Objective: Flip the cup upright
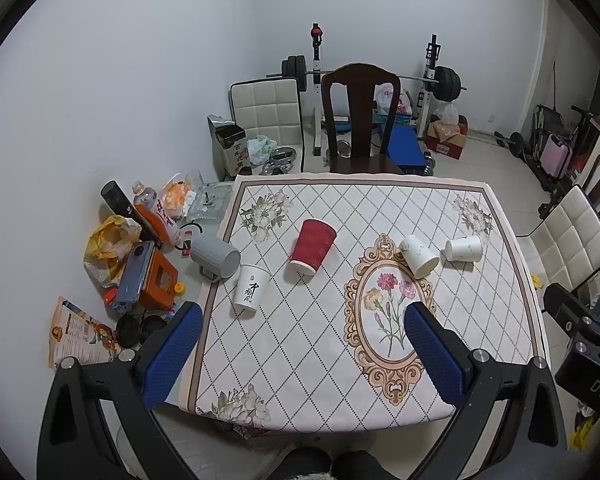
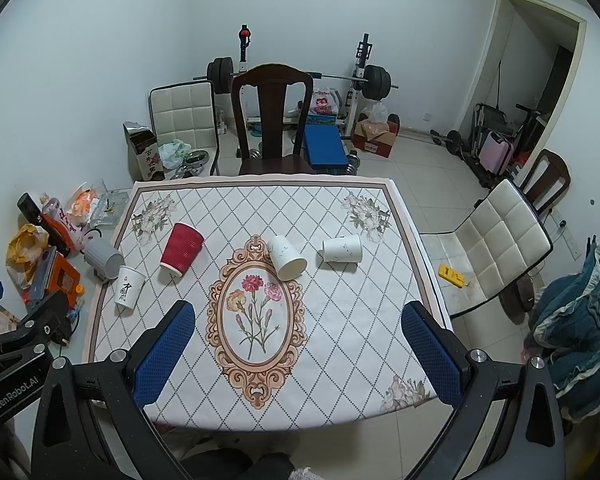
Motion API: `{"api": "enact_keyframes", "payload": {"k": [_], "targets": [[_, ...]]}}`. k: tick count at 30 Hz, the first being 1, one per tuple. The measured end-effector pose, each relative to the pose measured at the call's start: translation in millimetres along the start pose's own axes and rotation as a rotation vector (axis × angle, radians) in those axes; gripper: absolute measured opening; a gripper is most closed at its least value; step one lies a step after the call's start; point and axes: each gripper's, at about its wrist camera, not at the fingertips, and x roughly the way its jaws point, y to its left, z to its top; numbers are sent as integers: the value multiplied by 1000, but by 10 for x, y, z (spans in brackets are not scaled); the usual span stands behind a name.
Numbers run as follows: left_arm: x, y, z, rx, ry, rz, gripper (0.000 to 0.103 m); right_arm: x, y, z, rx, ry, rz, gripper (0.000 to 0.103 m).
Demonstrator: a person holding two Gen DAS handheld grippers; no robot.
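Several cups lie on their sides on the patterned tablecloth (image 1: pixel 300 360) (image 2: pixel 340 340): a red ribbed cup (image 1: pixel 314 247) (image 2: pixel 181 249), a white cup with black lettering (image 1: pixel 251 287) (image 2: pixel 129 289), a white cup at the middle (image 1: pixel 419 256) (image 2: pixel 286 257), another white cup to its right (image 1: pixel 464 248) (image 2: pixel 341 250), and a grey mug (image 1: pixel 215 256) (image 2: pixel 104 258) at the left table edge. My left gripper (image 1: pixel 304 312) is open and empty above the near table edge. My right gripper (image 2: pixel 298 312) is open and empty beside it. Both are well short of the cups.
A dark wooden chair (image 1: pixel 360 120) (image 2: pixel 272 120) stands at the far side. A white padded chair (image 2: pixel 496 248) stands to the right. Bottles, bags and boxes (image 1: pixel 140 248) clutter the surface left of the cloth. Weights and a bench stand at the back wall.
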Motion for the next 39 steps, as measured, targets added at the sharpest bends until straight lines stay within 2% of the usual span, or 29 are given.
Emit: {"api": "enact_keyframes", "payload": {"k": [31, 32, 39], "targets": [[20, 16, 43, -2, 1, 0, 103, -26, 0, -34, -4, 9, 7, 103], [21, 18, 46, -2, 0, 0, 103, -12, 102, -24, -7, 10, 6, 103], [23, 6, 30, -6, 6, 0, 103, -14, 106, -25, -7, 11, 8, 103]]}}
